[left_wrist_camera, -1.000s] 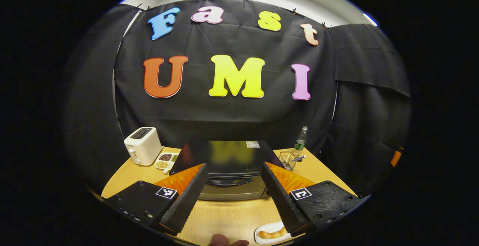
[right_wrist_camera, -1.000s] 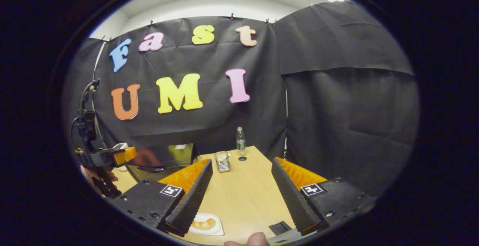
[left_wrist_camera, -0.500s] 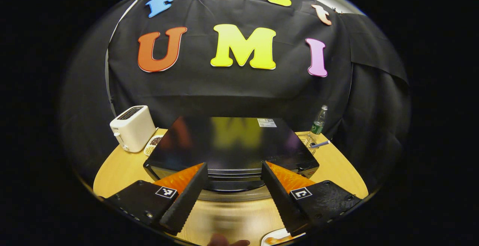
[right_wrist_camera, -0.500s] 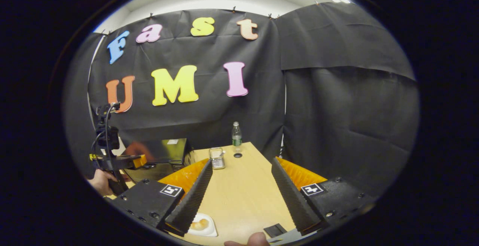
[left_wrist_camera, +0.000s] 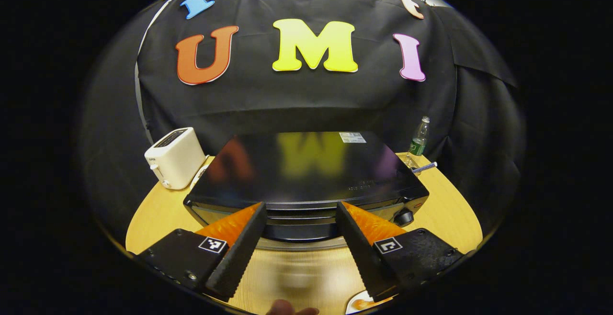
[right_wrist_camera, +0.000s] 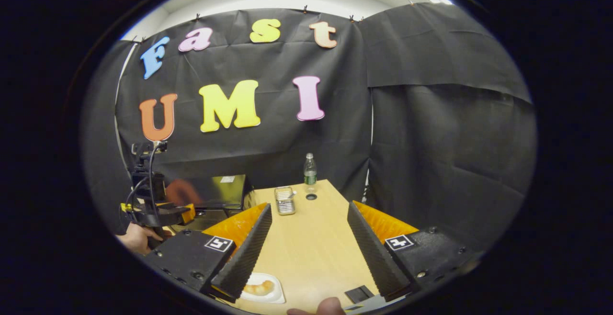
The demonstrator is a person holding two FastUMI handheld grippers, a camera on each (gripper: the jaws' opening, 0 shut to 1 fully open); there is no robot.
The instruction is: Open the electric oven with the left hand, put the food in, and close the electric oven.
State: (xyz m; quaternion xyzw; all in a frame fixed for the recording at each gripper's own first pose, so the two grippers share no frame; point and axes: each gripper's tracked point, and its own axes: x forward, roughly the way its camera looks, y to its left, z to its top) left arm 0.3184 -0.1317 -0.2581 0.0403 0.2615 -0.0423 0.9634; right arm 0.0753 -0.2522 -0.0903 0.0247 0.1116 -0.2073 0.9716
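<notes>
We judge that we are on the opening step: our left gripper (left_wrist_camera: 299,243) hovers with its fingers spread wide and empty, just in front of the electric oven (left_wrist_camera: 306,171), whose door looks shut. The oven's dark handle (left_wrist_camera: 297,229) sits between the two fingers, slightly farther off, and we cannot tell whether they touch it yet. The next move, as we read it, calls for easing forward until the fingers straddle that handle, closing on it, then swinging the door down toward us without dragging the oven across the counter (right_wrist_camera: 306,243). Our right gripper (right_wrist_camera: 306,253) waits over the counter, its fingers also apart and holding nothing. The food (right_wrist_camera: 258,287) lies on a small white plate (right_wrist_camera: 275,297) at the near edge of the counter, just beside the right gripper's left finger and well right of the oven. In the right gripper view, the left gripper shows at the far left in front of the oven, with a hand (right_wrist_camera: 136,238) holding it.
</notes>
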